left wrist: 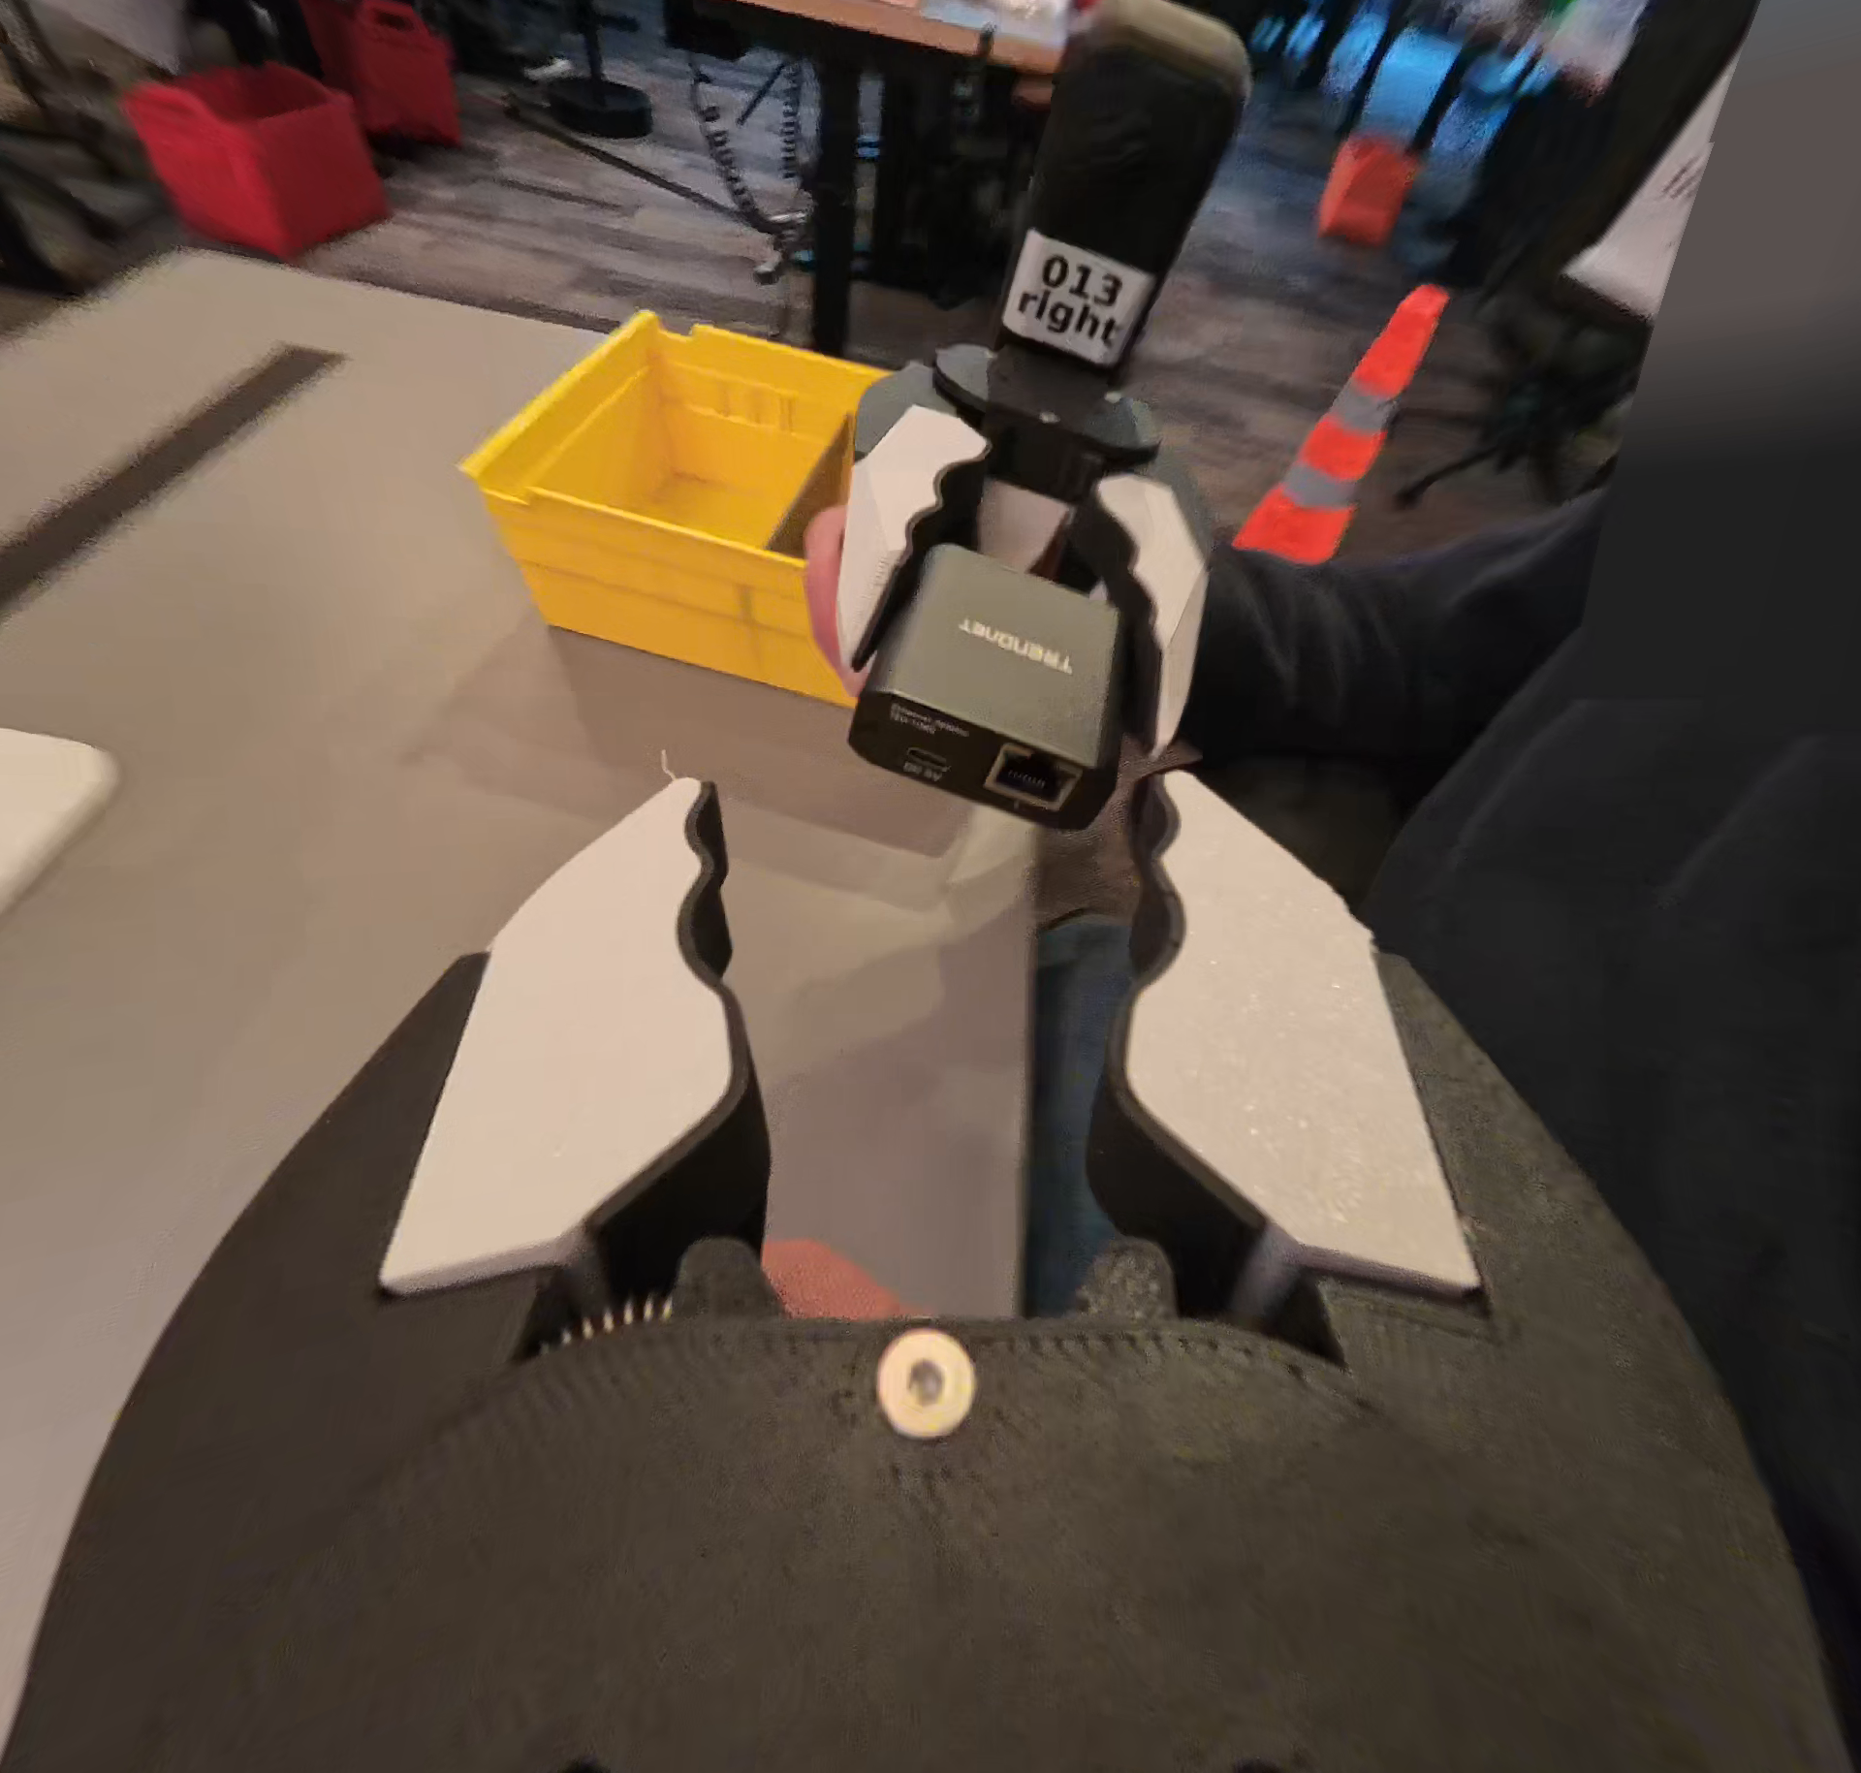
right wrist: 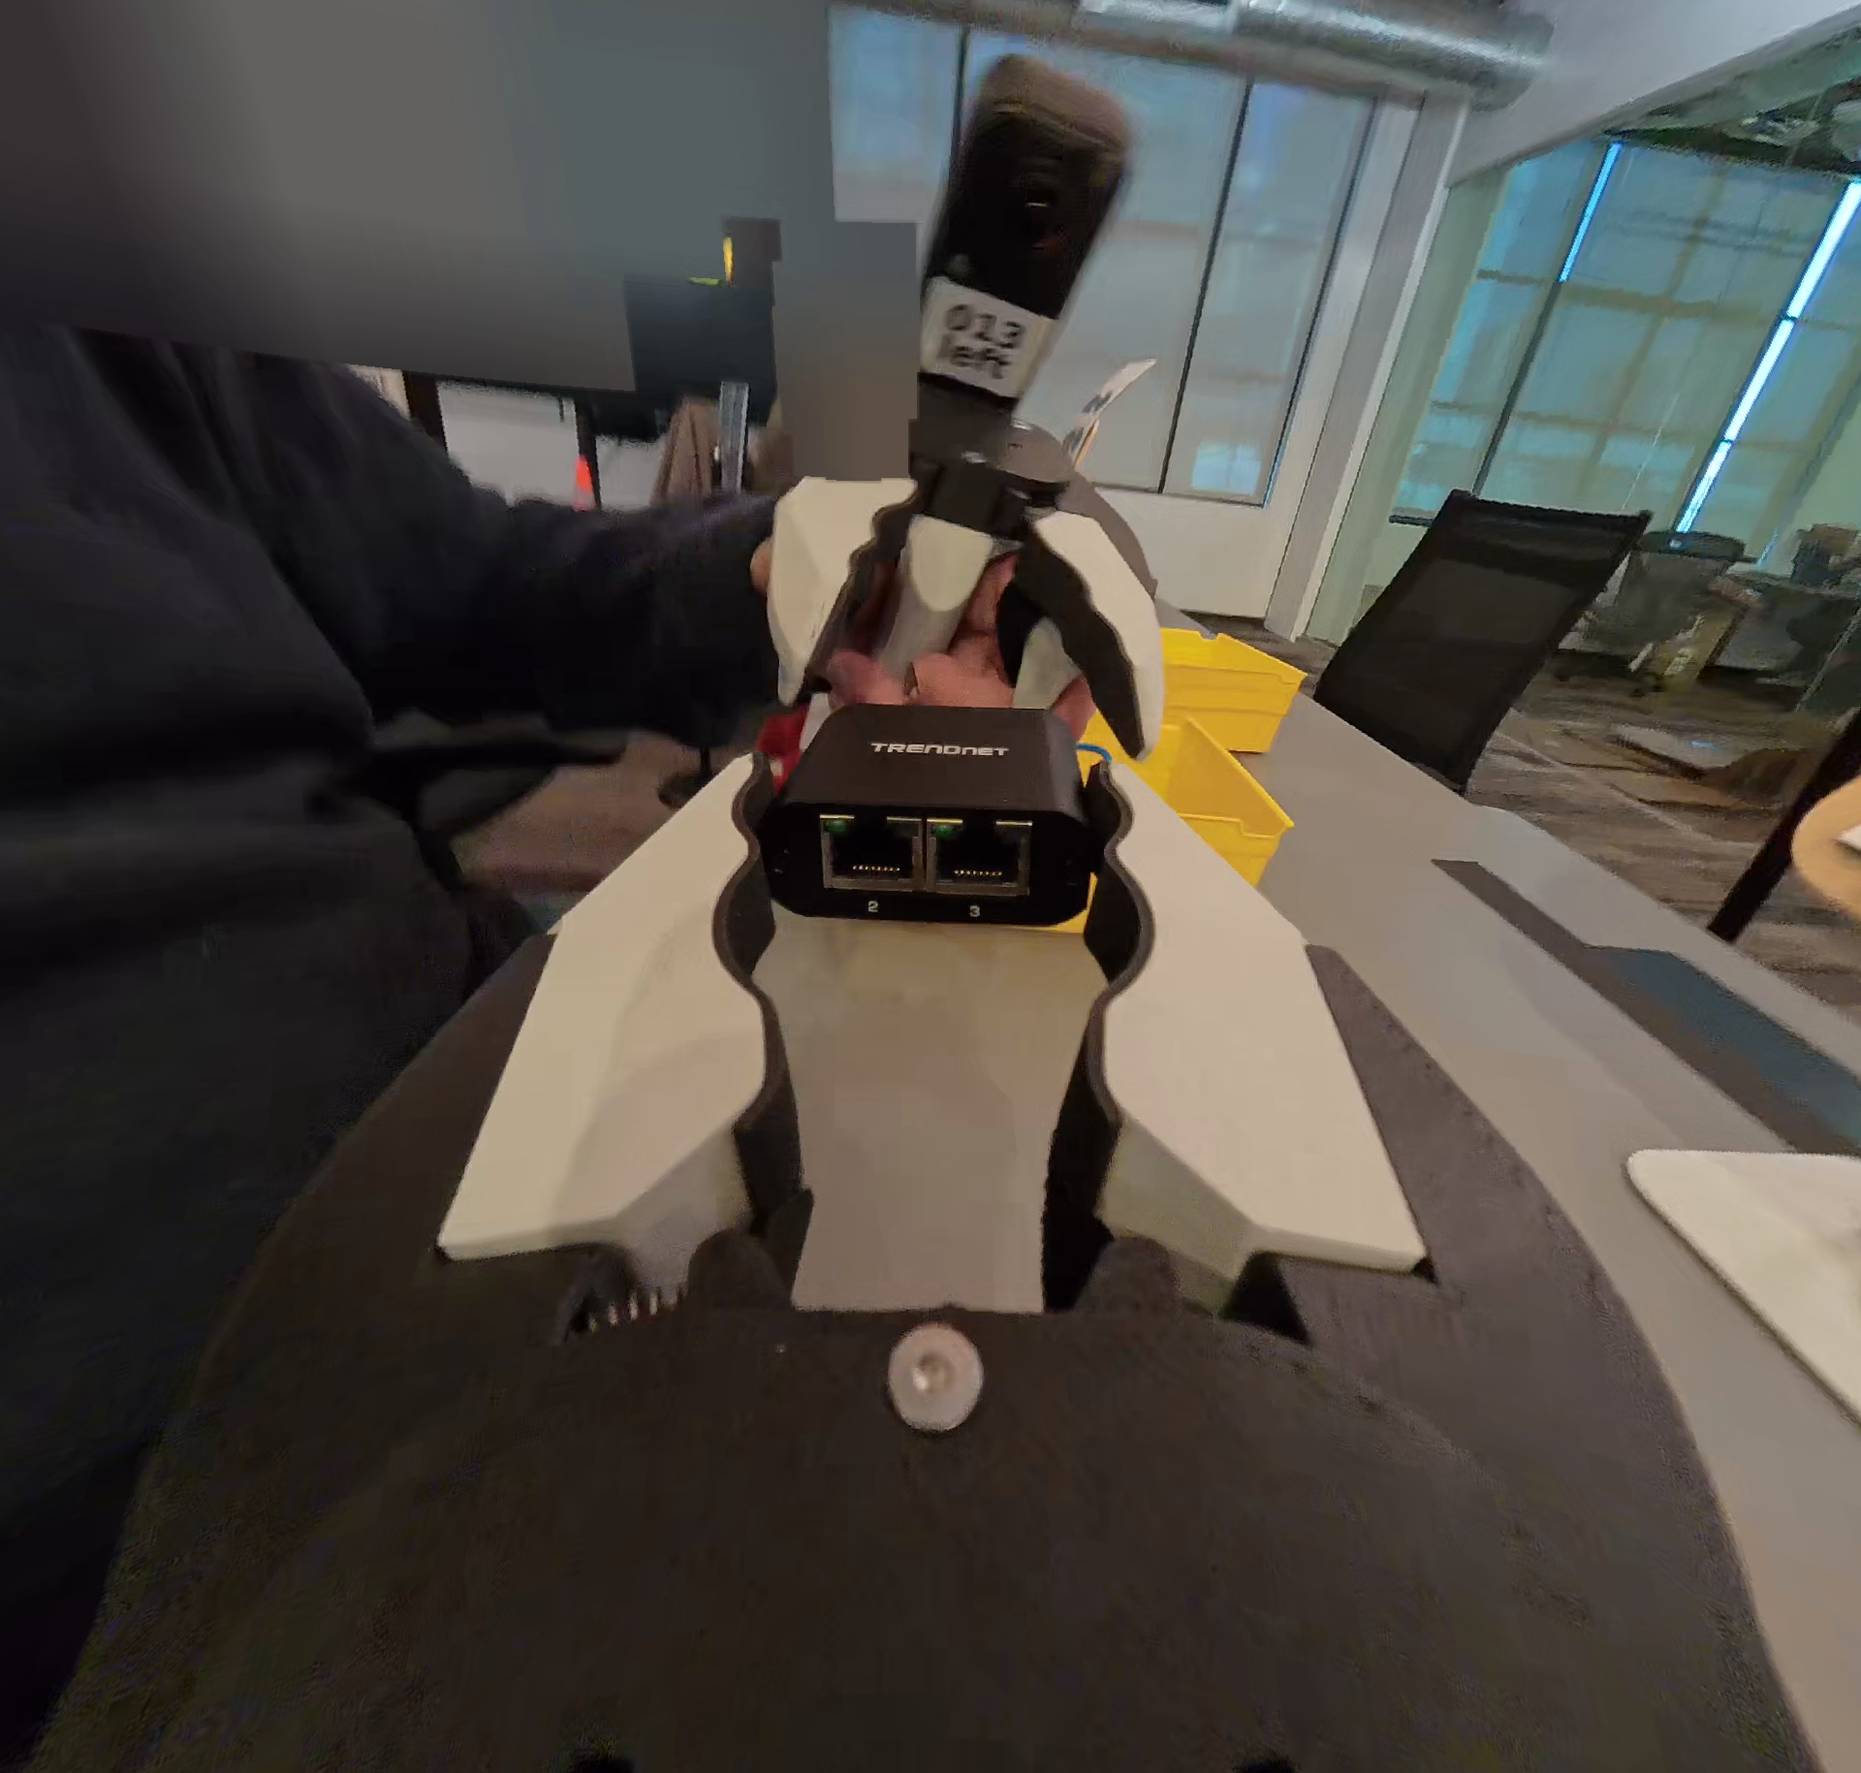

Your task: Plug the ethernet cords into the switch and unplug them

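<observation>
A: Right gripper (right wrist: 932,808), own view. Jaws closed partway onto the switch (right wrist: 926,818), one finger on each side wall. Two ports face the camera, both vacant.

B: Confirmed from the left wrist view. Switch (left wrist: 992,682) is clamped in the right gripper (left wrist: 1007,707), lifted off the bench (left wrist: 302,768). The far end toward this camera shows one port and a small slot, nothing plugged in.

A: Left gripper (left wrist: 932,803)?

B: Jaws spread wide, nothing between them. Its tips sit just short of the switch, apart from it. In the right wrist view the left gripper (right wrist: 967,712) hangs just beyond the switch, fingers splayed, a hand visible behind them.

A: Cords?

B: Only a scrap of blue just right of the switch in the right wrist view; cannot tell what it is.

A: Past the switch?

B: Yellow bin (left wrist: 665,506) on the bench, left of the switch in the left wrist view, one divider, looks bare inside. In the right wrist view yellow bins (right wrist: 1224,718) sit right of the switch. White pad (right wrist: 1772,1251) at the bench edge, well apart from it.

A: Farther?

B: Dark sleeve (left wrist: 1360,627) behind the right gripper. On the floor beyond the switch: a cone (left wrist: 1344,436), red bins (left wrist: 252,154). An office chair (right wrist: 1480,617) past the bench.
</observation>
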Motion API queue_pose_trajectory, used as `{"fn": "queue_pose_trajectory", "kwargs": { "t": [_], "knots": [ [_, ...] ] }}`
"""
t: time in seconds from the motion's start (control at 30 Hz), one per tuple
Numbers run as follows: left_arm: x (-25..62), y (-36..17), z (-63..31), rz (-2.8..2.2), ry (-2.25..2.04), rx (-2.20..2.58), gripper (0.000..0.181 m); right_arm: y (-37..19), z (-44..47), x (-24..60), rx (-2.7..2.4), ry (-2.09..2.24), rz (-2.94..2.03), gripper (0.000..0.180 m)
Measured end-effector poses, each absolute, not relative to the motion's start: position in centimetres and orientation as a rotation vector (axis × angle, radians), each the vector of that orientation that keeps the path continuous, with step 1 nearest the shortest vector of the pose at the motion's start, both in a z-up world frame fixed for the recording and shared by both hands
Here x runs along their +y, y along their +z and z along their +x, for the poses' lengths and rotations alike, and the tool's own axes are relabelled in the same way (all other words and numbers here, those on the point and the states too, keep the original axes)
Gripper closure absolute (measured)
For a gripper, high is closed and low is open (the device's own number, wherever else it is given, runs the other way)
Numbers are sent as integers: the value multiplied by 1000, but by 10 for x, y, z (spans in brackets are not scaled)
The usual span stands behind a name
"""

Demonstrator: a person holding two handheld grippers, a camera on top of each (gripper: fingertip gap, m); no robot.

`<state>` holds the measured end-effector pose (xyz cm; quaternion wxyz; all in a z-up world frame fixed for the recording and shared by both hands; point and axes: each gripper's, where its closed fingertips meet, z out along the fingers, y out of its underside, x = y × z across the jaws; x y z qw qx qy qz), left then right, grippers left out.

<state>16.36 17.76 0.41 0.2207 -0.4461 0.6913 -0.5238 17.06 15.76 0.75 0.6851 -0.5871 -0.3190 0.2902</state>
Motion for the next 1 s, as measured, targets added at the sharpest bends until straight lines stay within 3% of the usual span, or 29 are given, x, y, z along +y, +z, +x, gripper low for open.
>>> {"fn": "queue_pose_trajectory", "kwargs": {
  "t": [0.13, 0.27, 0.33, 0.7, 1.0],
  "knots": [
    [158, -10, 165, -1408, -1761, 1877, 98, 6, 161, 153, -870, 496, -1322, 121],
    [143, -11, 171, -1443, -2003, 1769, 136, -8, 153, 155, -1008, 365, -1370, 120],
    [142, -10, 174, -1451, -2057, 1710, 146, -9, 152, 155, -1025, 336, -1367, 121],
    [147, -5, 182, -1531, -2162, 1409, 157, -19, 152, 165, -1005, 201, -1309, 117],
    [149, -4, 183, -1592, -2329, 1185, 157, -25, 158, 177, -1080, -165, -1233, 112]
  ]
}}
